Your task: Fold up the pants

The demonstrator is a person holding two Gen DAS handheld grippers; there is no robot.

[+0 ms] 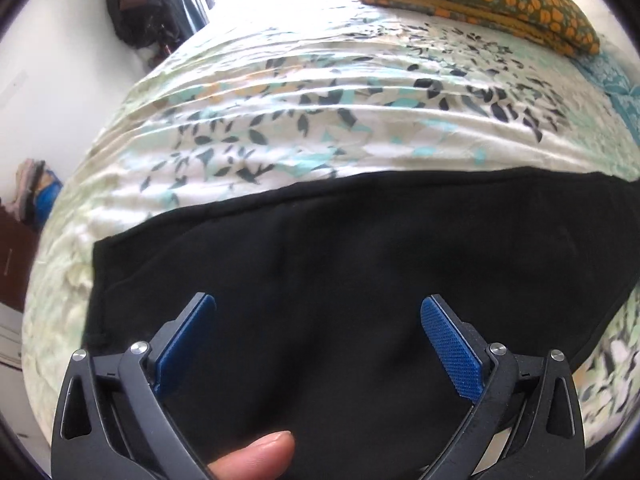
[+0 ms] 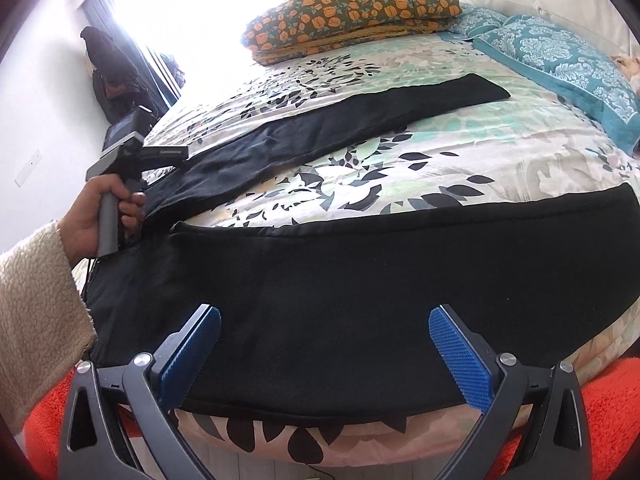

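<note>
The black pants [image 2: 360, 272] lie spread flat on the leaf-print bedspread [image 2: 420, 148], legs apart, one leg running toward the orange-flowered pillow [image 2: 352, 12]. The right gripper [image 2: 324, 344] hovers over the near leg, jaws wide apart, holding nothing. The left gripper [image 1: 318, 340], likewise wide and holding nothing, hangs over the pants' waist end. Its side lettering is too small to read.

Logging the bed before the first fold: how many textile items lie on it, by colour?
Black pants: 1
Orange-flowered folded quilt: 1
Teal patterned pillows: 2
Total: 4, all on the leaf-print bedspread. Both tools, left and right, hover open over the pants.
</note>
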